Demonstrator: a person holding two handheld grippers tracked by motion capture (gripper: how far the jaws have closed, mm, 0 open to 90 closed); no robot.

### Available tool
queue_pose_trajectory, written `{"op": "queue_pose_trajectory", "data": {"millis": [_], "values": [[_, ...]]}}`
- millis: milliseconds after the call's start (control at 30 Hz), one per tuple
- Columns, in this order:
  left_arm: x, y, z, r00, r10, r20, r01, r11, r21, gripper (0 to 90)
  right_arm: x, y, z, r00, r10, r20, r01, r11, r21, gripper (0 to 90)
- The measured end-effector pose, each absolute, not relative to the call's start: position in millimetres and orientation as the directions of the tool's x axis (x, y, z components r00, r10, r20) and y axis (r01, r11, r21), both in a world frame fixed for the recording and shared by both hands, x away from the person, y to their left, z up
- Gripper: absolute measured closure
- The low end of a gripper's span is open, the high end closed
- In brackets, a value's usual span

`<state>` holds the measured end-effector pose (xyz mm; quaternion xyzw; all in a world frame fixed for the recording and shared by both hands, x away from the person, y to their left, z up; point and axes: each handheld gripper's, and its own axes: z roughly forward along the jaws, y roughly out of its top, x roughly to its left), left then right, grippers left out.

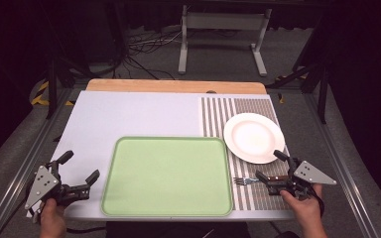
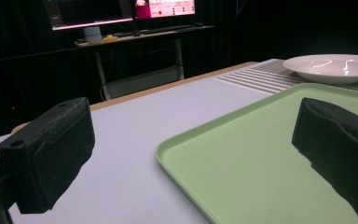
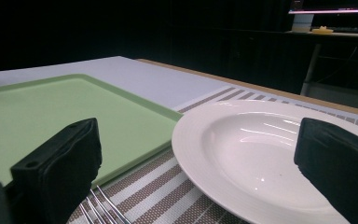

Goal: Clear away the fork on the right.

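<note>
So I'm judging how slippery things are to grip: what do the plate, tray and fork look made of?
Plate: glossy white, probably glazed ceramic, given its bright reflections. Tray: matte pale green, likely plastic, with a faintly speckled surface and a moulded rim. Fork: shiny tines, apparently metal; the handle looks dark, material unclear.

free: tray (image 1: pixel 167 176) bare | blocked: plate (image 1: pixel 253 137); fork (image 1: pixel 248 180) beside, perhaps touching, right tool (image 1: pixel 272 166)

Bright lit table (image 1: pixel 129 119), dark surroundings, glare on plate (image 2: pixel 331 65).
</note>
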<state>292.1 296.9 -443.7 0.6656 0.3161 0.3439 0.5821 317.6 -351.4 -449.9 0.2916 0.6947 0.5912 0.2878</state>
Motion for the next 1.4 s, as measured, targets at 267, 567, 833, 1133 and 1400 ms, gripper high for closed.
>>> {"op": "queue_pose_trajectory", "data": {"millis": [267, 567, 833, 1133, 1400], "values": [[292, 297, -444, 0.56, 0.823, 0.094, 0.022, -0.128, 0.991, 0.0, 318, -352, -450, -0.666, 0.744, -0.055, 0.063, 0.129, 0.99, 1.3], [292, 296, -443, 0.563, 0.819, 0.107, 0.019, -0.143, 0.99, 0.0, 317, -352, -449, -0.67, 0.739, -0.073, 0.048, 0.142, 0.989, 1.1], [292, 296, -444, 0.562, 0.82, 0.108, 0.02, -0.144, 0.989, 0.0, 320, -349, -446, -0.674, 0.736, -0.062, 0.046, 0.125, 0.991, 0.4], [293, 296, -444, 0.561, 0.82, 0.11, 0.021, -0.147, 0.989, 0.0, 333, -342, -432, -0.687, 0.724, -0.062, 0.039, 0.123, 0.992, 0.4], [292, 296, -443, 0.559, 0.822, 0.109, 0.022, -0.147, 0.989, 0.0, 340, -337, -423, -0.691, 0.721, -0.056, 0.043, 0.119, 0.992, 0.4]]}}
